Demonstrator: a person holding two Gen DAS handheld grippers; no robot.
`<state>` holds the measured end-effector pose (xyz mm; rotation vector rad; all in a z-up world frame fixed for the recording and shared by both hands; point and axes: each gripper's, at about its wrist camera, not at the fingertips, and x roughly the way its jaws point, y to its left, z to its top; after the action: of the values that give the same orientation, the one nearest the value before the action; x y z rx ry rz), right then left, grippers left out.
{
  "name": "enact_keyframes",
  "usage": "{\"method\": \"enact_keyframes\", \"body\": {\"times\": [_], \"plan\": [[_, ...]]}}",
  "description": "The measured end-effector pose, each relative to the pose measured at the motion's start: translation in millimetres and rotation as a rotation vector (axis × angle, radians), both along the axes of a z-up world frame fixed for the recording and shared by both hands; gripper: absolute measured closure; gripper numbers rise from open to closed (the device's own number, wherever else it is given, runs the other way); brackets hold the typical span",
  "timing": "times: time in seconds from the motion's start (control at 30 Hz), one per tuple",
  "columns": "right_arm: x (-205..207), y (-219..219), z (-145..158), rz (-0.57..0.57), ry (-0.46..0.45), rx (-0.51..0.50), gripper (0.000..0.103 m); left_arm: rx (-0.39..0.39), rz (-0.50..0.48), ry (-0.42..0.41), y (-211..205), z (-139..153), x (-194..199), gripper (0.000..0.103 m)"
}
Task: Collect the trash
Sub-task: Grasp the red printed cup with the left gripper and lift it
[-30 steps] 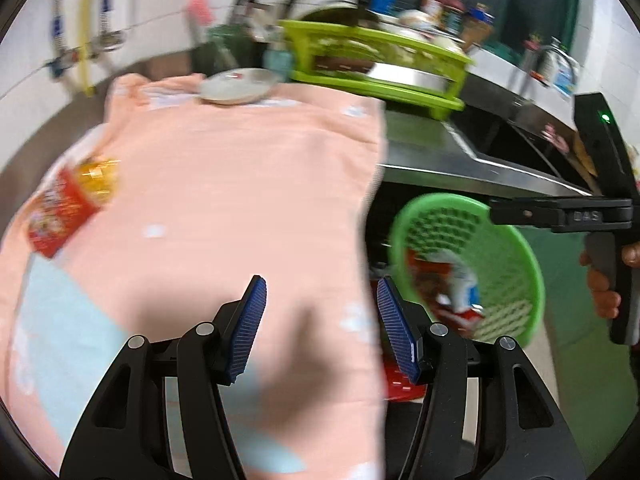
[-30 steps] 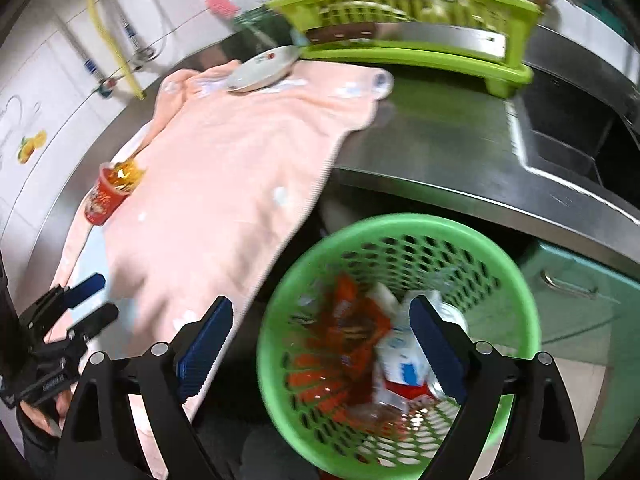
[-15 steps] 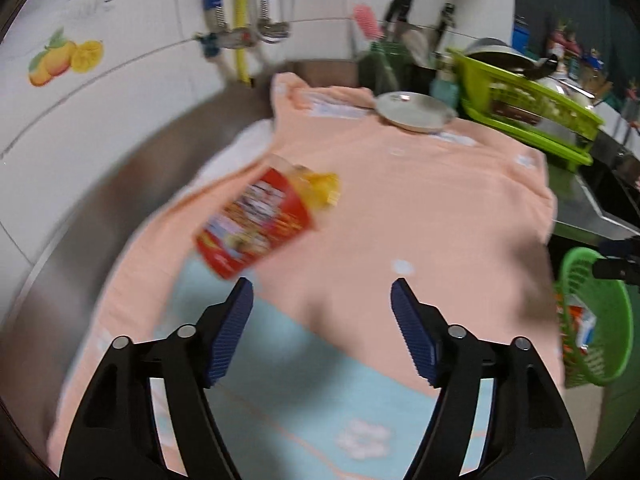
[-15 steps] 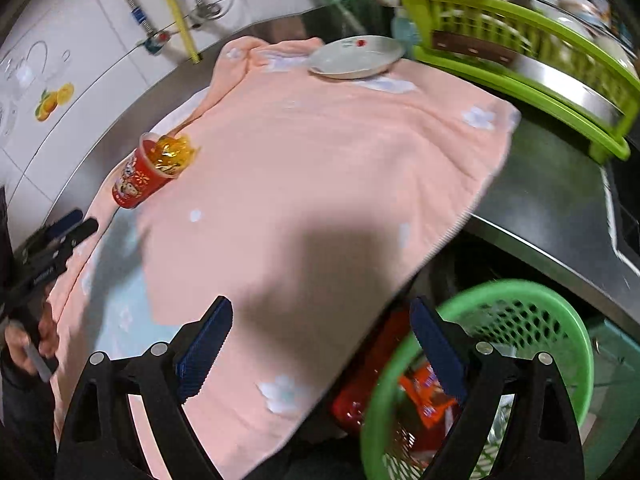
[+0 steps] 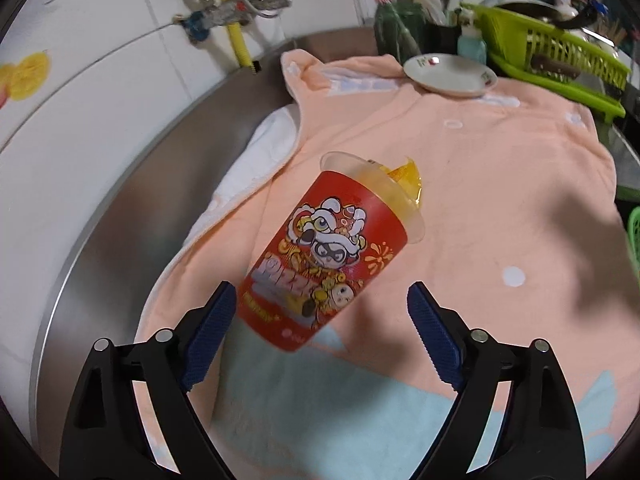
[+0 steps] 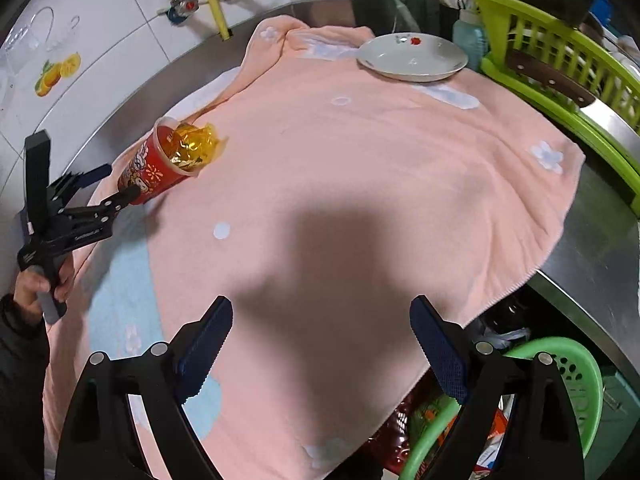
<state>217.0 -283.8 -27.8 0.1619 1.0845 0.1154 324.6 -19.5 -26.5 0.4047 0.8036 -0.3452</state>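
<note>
Red cup (image 5: 332, 258) lay on its side on the pink towel (image 5: 500, 208), gold wrapper inside. My left gripper (image 5: 320, 320) was opening around its base, not gripping. Right gripper (image 6: 322, 342) spread wide, empty, above towel.

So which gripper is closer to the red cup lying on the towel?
Left. The left gripper, jaws opening, frames the red cup; the right gripper hangs apart near the towel's edge.

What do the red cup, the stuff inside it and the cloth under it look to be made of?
Red cup: likely thin plastic, with a glossy printed wall and clear rim. Filling: crinkled gold wrapper, foil or cellophane, shiny. Cloth: soft pink terry towel, matte and fuzzy.
</note>
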Motion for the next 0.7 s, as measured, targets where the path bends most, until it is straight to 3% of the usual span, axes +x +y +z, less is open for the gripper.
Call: {"method": "enact_keyframes", "body": {"times": [0.6, 0.7], "plan": [[14.9, 11.9, -17.2, 0.037, 0.035, -0.02, 0.016, 0.165, -0.084, -0.014, -21.1, -27.2, 37.3, 0.015], [15.1, 11.2, -18.6, 0.035, 0.038, -0.014, 0.016, 0.19, -0.095, -0.021, -27.1, -31.1, 37.7, 0.019]]}}
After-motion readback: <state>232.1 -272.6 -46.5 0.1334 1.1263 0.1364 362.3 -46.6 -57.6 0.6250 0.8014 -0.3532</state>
